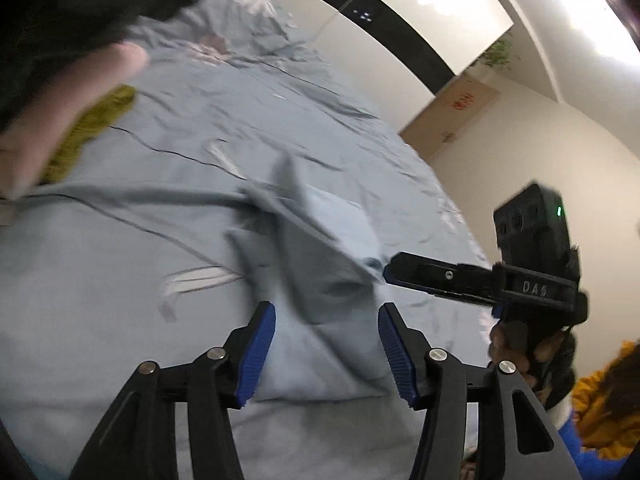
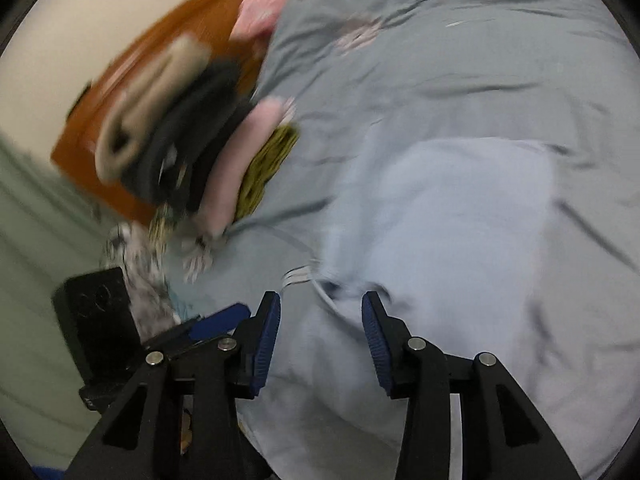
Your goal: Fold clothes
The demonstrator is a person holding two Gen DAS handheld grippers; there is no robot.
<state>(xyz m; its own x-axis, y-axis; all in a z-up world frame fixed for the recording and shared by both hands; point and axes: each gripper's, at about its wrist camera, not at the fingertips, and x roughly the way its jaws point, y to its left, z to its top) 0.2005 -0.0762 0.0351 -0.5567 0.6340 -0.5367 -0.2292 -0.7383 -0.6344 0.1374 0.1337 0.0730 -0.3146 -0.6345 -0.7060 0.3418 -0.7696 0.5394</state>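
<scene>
Left gripper [image 1: 326,350] jaws apart, empty; right gripper [image 2: 320,346] same. "DAS" lettering on right gripper body, seen from left wrist view. Pale blue garment [image 2: 452,240] flat, blurred, on grey-blue bedsheet [image 1: 240,120], just beyond both grippers; clothes pile [image 2: 208,152] farther off.

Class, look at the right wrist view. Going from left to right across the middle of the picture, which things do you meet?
Orange box → folded clothes pile → yellow-green knit → pale blue garment on the bed sheet.
</scene>
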